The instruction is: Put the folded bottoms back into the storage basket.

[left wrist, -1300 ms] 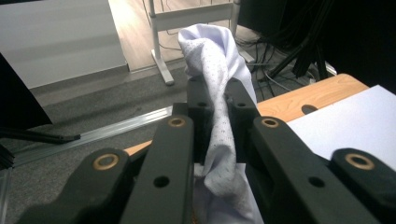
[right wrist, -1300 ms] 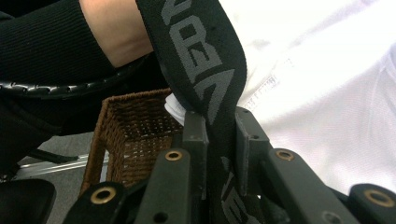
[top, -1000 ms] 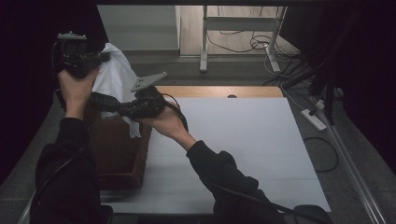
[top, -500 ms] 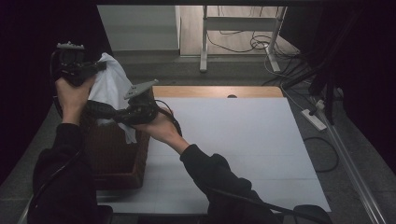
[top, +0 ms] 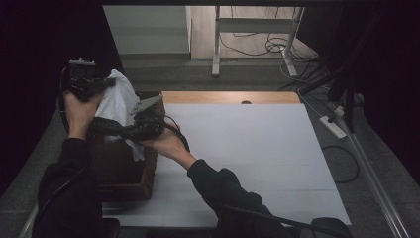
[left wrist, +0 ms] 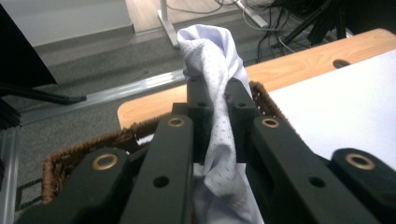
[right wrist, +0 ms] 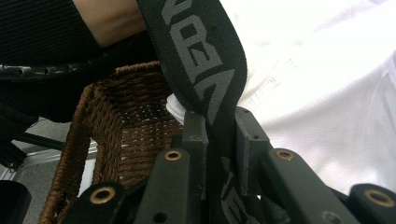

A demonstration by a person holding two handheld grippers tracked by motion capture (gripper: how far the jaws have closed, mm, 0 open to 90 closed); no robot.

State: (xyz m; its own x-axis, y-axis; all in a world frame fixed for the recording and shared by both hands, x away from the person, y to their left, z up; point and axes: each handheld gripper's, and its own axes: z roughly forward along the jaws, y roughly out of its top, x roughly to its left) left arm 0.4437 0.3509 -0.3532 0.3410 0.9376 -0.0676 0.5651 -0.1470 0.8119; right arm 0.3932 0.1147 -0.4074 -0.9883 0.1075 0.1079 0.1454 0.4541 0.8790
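It's dim over here: the high view goes nearly black along both sides, and only the white tabletop (top: 247,148) catches much light. Up close, the white garment (right wrist: 327,93) washes out to glare, and the near jaws look soft.

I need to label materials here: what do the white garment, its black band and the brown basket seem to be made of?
White garment: thin knit fabric, matte, with tiny perforated dots, probably a sport mesh.
Black band: woven elastic, it seems, with grey printed letters.
Basket: brown woven wicker or rattan-like strands, with a braided rim.
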